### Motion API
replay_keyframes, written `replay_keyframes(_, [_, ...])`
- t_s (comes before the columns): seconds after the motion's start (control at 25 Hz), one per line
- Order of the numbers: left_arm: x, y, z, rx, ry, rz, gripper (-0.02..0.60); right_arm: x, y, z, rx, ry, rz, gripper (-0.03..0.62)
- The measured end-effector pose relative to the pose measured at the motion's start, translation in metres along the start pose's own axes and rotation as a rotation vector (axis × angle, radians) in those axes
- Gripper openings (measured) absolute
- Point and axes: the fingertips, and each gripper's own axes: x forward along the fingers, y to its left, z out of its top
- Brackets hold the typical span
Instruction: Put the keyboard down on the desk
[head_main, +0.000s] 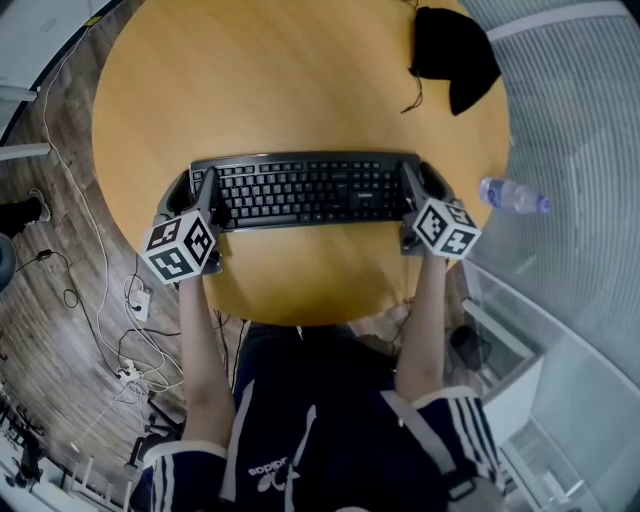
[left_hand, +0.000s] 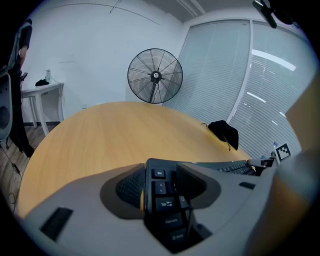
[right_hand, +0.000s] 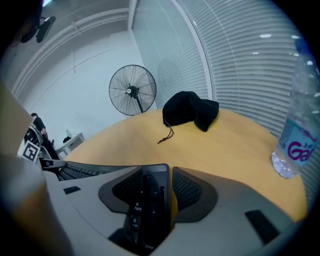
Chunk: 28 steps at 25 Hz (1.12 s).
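Note:
A black keyboard (head_main: 310, 190) lies crosswise over the near part of a round wooden desk (head_main: 290, 80). My left gripper (head_main: 205, 187) is shut on its left end, and the Esc and Tab keys (left_hand: 161, 189) sit between the jaws in the left gripper view. My right gripper (head_main: 414, 186) is shut on its right end, with the number-pad keys (right_hand: 149, 200) between the jaws. Both hold it level. Whether the keyboard touches the desktop (left_hand: 100, 135) I cannot tell.
A black pouch (head_main: 450, 50) with a cord lies at the desk's far right. A water bottle (head_main: 512, 196) stands at the right edge, close to my right gripper. A standing fan (left_hand: 155, 76) is beyond the desk. Cables (head_main: 130, 330) lie on the floor at left.

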Motion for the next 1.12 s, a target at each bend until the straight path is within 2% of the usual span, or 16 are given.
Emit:
replay_keyframes(0.12, [-0.005,0.002,0.004,0.024,-0.018,0.011,0.189,-0.010,-0.005,0.012,-0.017,-0.058,-0.033,0.179])
replay_keyframes(0.24, [-0.016,0.004,0.011,0.040,-0.057,0.014,0.188,-0.026,0.000,0.030,-0.006,-0.131,-0.030,0.179])
replay_keyframes(0.32, [-0.024,0.002,0.018,0.045,-0.084,0.003,0.180,-0.036,0.007,0.038,-0.023,-0.162,-0.023,0.140])
replay_keyframes(0.48, [-0.039,-0.008,0.034,0.077,-0.137,-0.012,0.096,-0.055,0.030,0.053,-0.057,-0.220,0.002,0.051])
replay_keyframes(0.6, [-0.050,-0.020,0.050,0.124,-0.178,-0.032,0.046,-0.068,0.046,0.063,-0.063,-0.266,0.017,0.021])
replay_keyframes(0.8, [-0.065,-0.038,0.079,0.170,-0.248,-0.092,0.007,-0.091,0.067,0.075,-0.076,-0.307,0.019,0.005])
replay_keyframes(1.12, [-0.099,-0.073,0.118,0.230,-0.360,-0.187,0.002,-0.142,0.101,0.098,-0.087,-0.421,0.026,0.003])
